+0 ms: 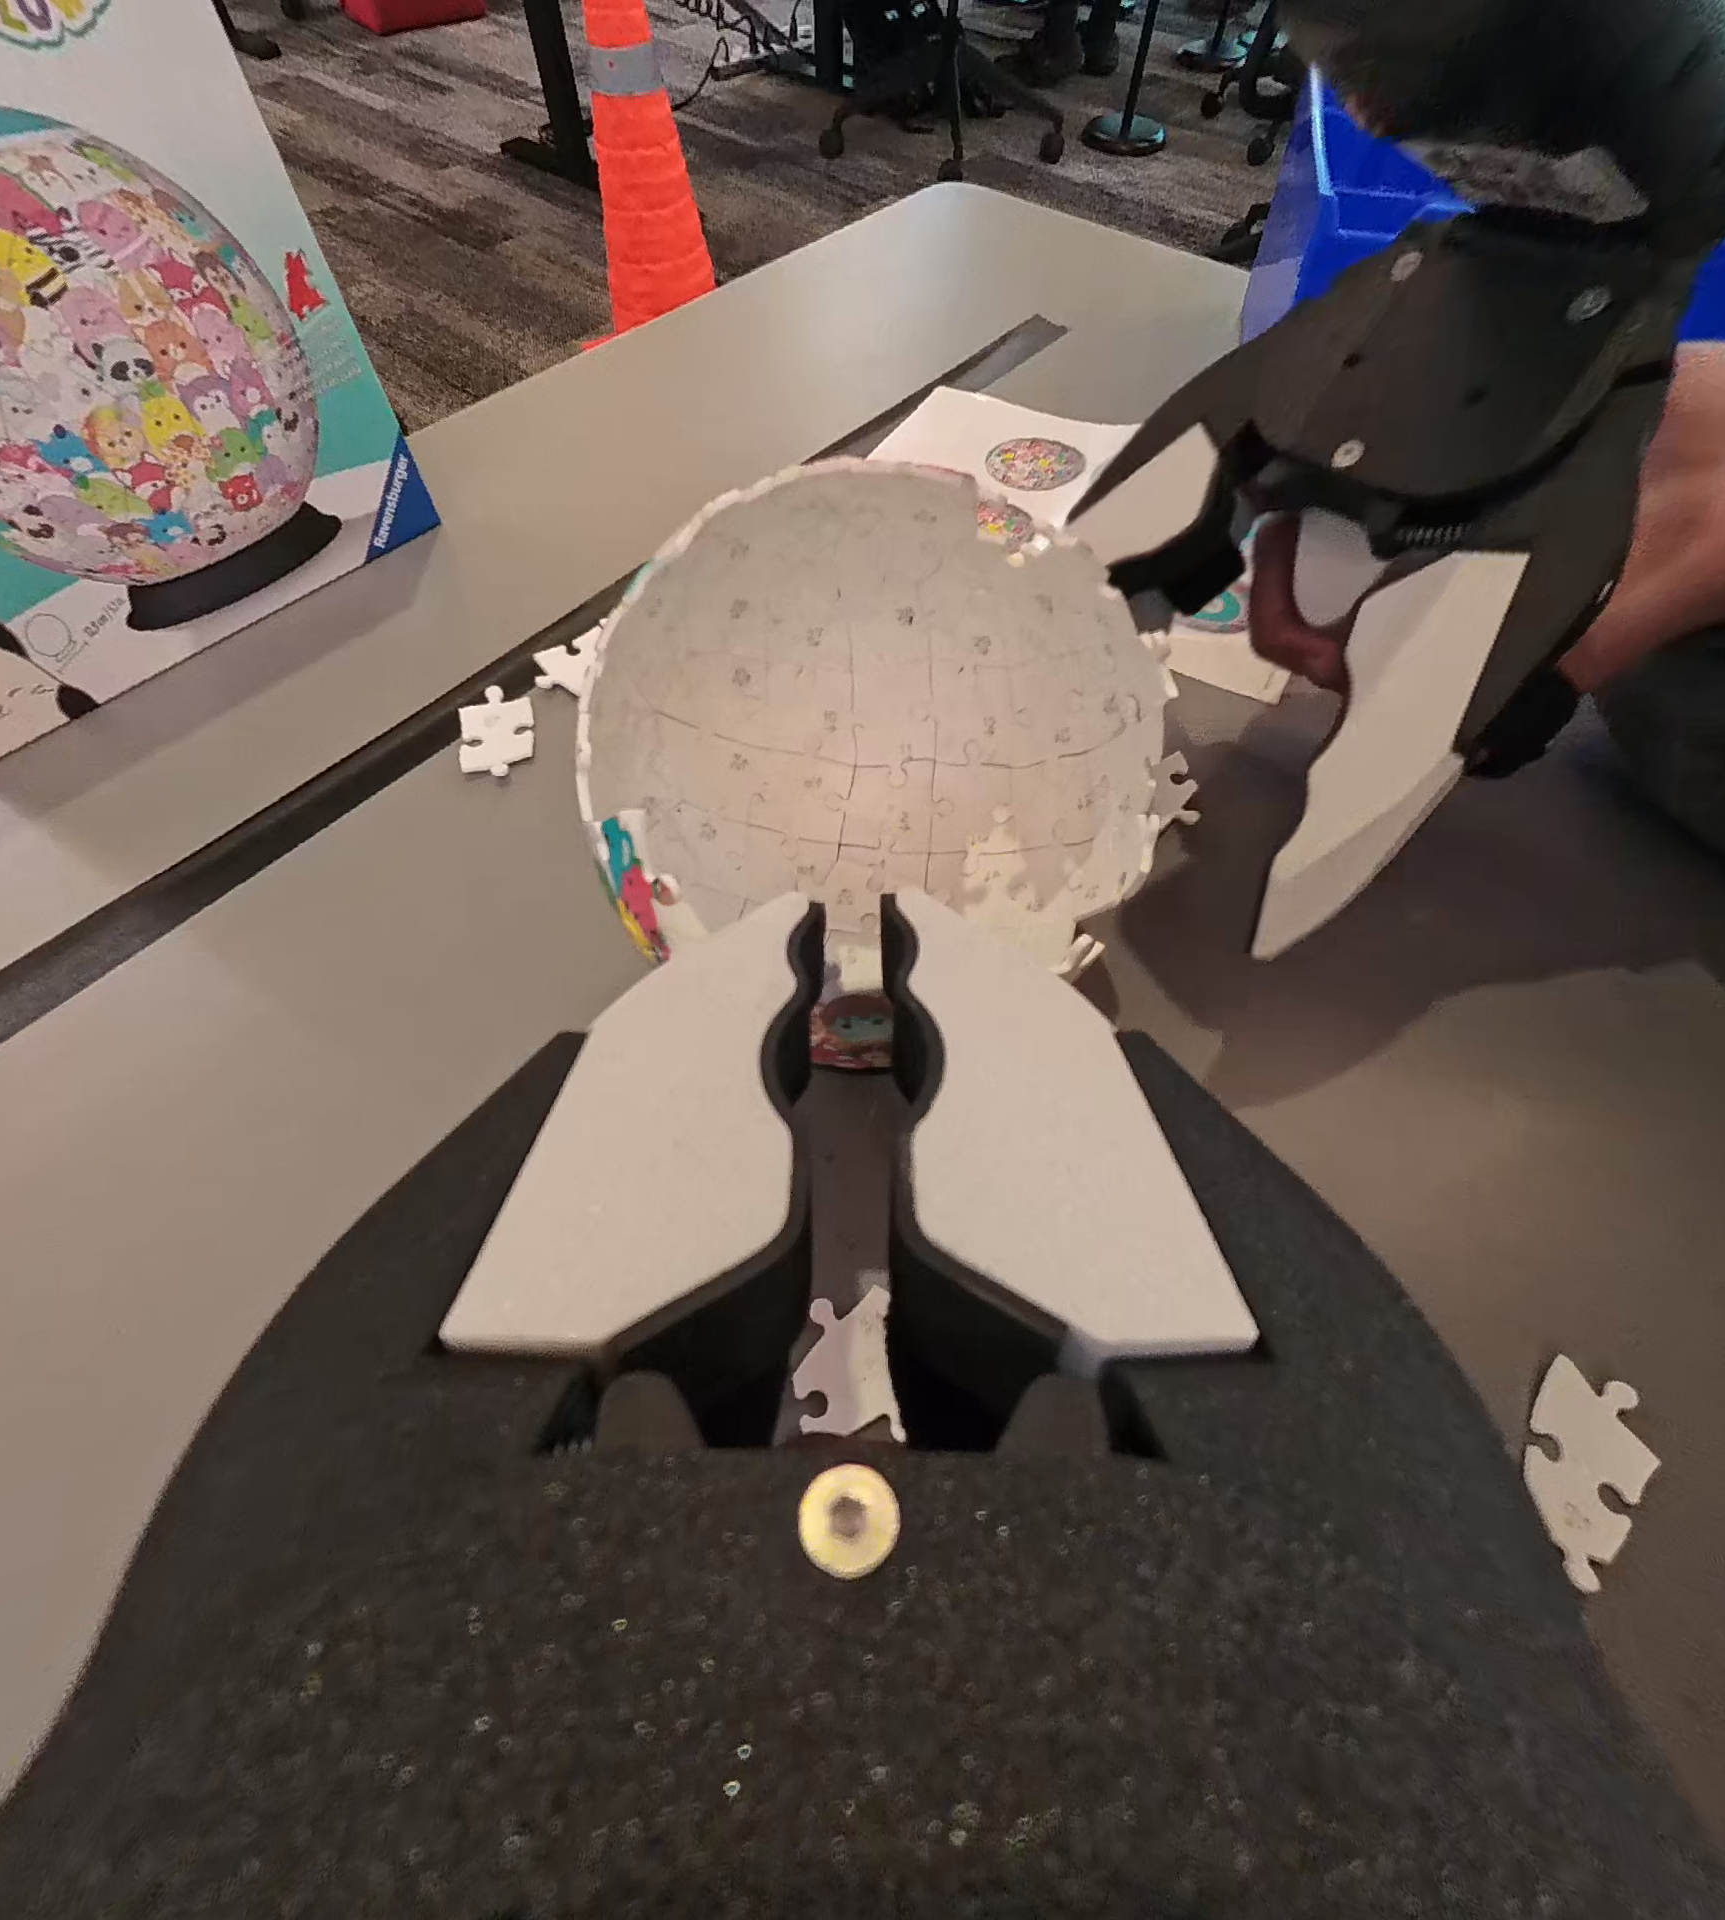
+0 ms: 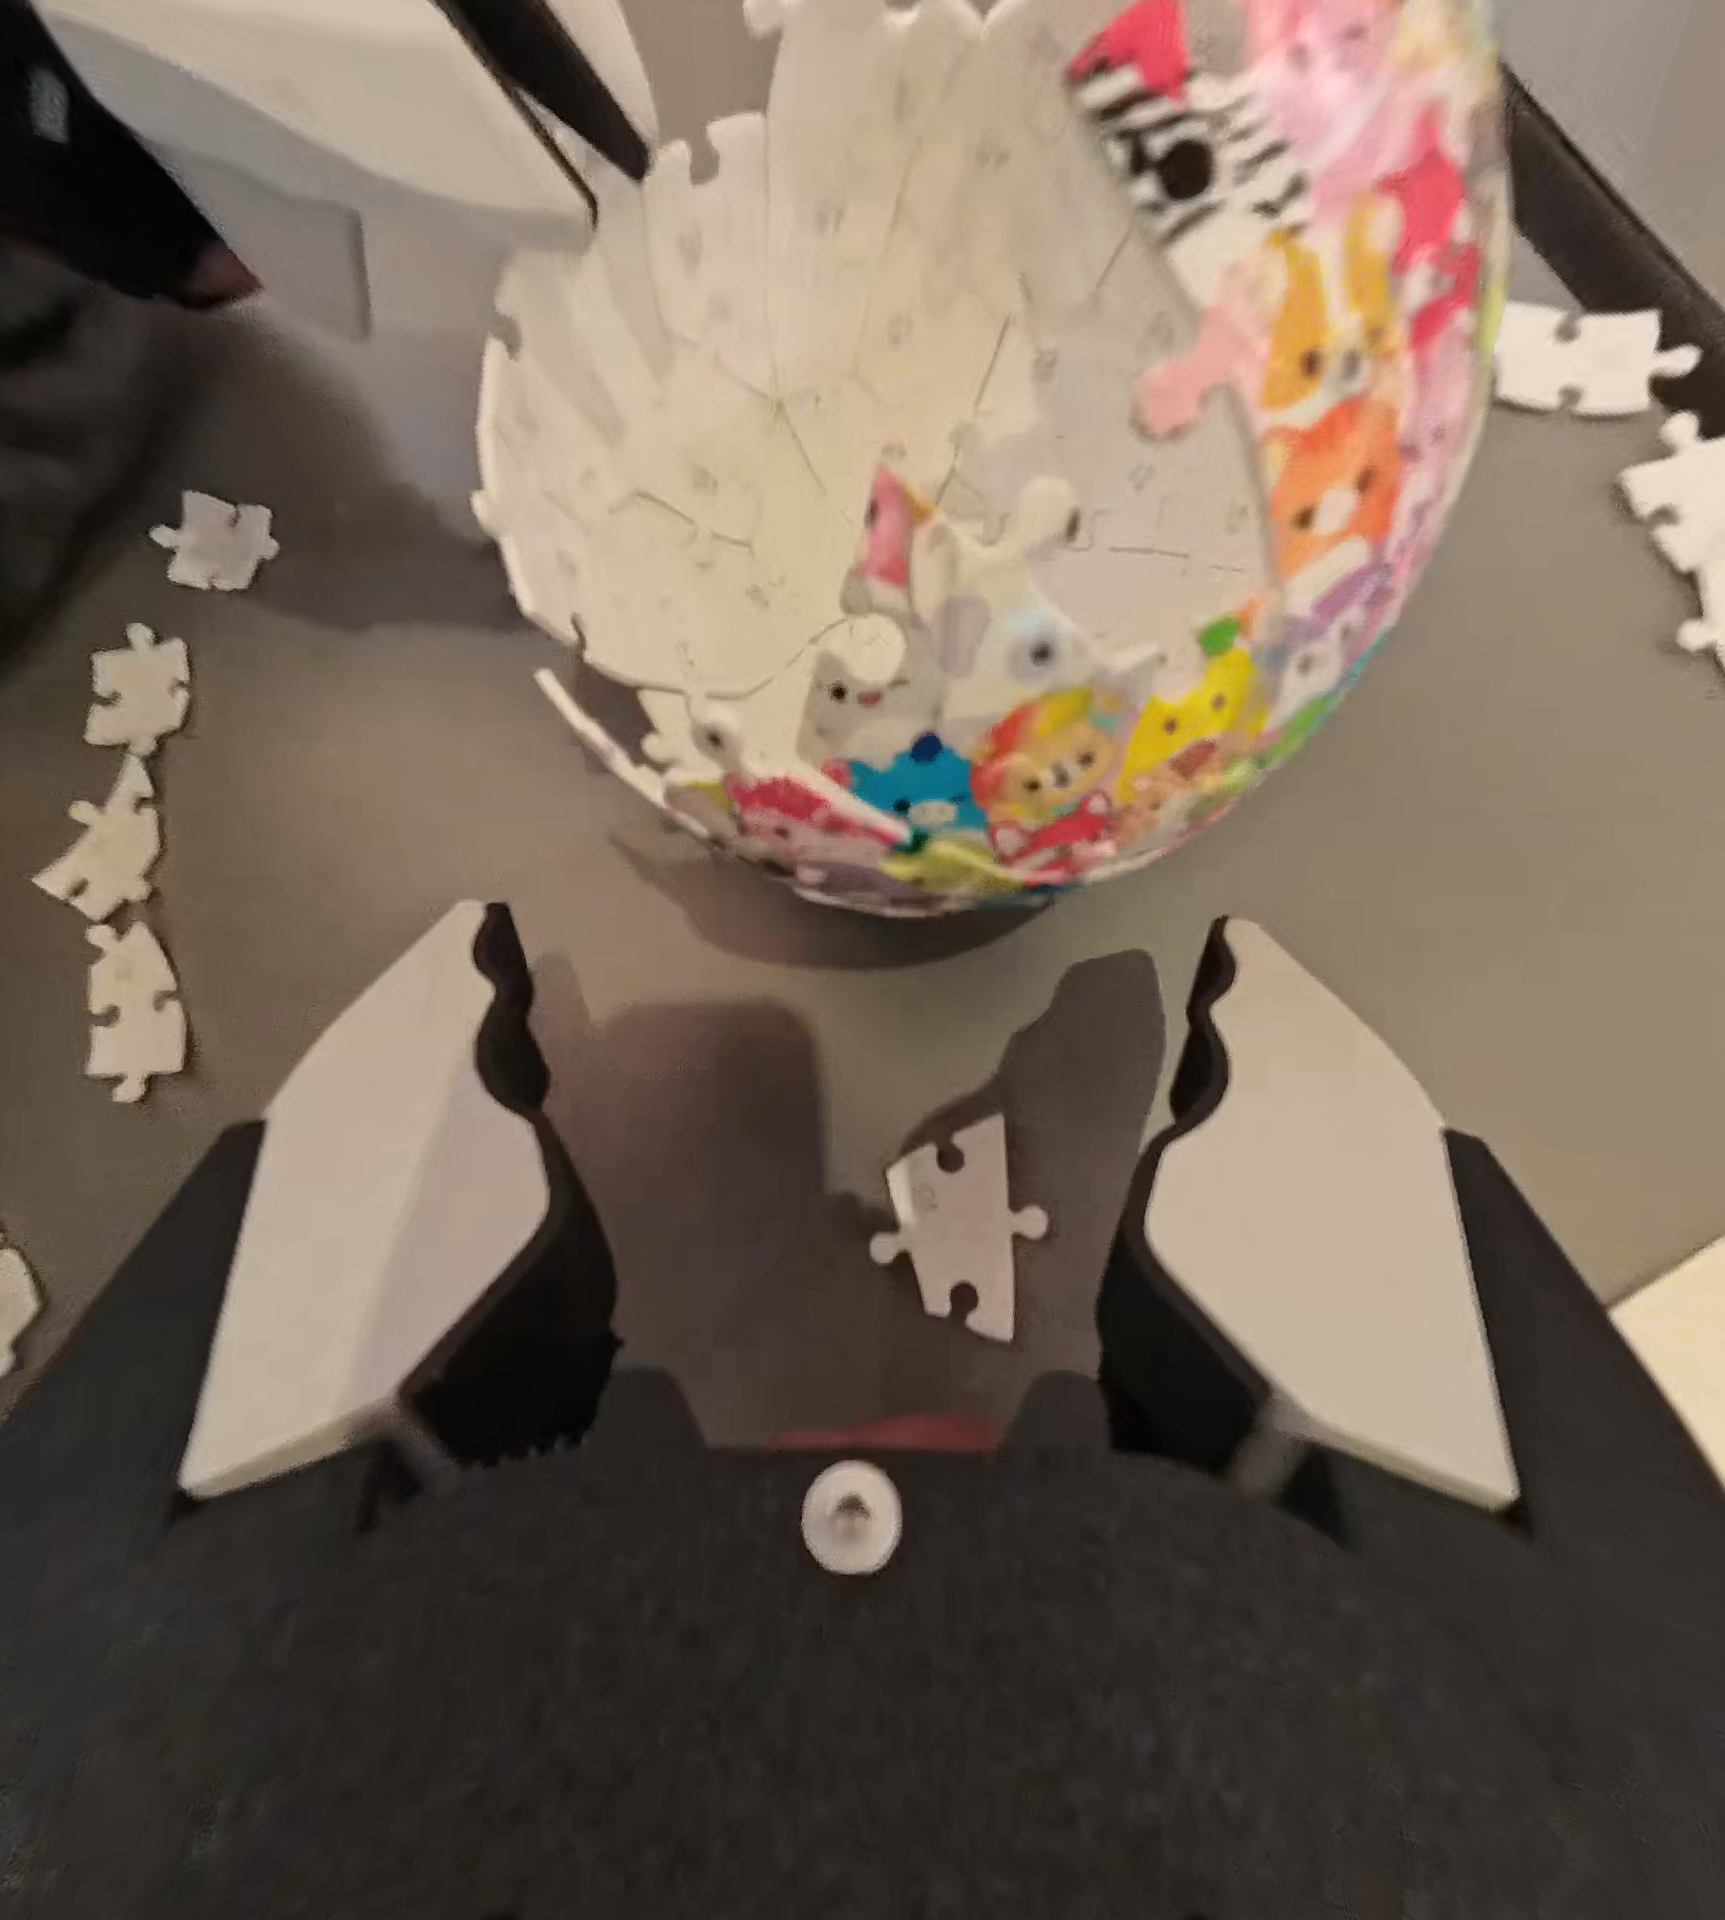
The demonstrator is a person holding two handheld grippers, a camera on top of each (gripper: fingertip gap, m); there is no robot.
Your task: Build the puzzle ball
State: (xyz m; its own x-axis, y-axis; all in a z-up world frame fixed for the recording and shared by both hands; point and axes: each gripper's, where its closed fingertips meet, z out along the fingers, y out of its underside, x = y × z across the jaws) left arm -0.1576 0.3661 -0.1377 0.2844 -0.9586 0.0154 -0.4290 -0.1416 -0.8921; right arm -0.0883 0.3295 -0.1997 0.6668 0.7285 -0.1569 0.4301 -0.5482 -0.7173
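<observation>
Half-built puzzle ball steadied at its lower rim, the other gripper free to fetch a piece.

The hollow, half-assembled puzzle ball (image 1: pixel 873 717), white inside and printed with bright cartoon animals outside, stands on the grey table (image 1: pixel 214 1091). The left gripper (image 1: pixel 853 920) is nearly closed at the shell's lower edge, apparently pinching it, though the contact is hidden. The right gripper (image 2: pixel 853 935) hangs wide and empty above a loose white jigsaw piece (image 2: pixel 962 1236), so picking it up and seating it on the open rim looks next. Only the left view shows the puzzle's printed box (image 1: pixel 110 416); only the right shows the coloured outer face.
</observation>
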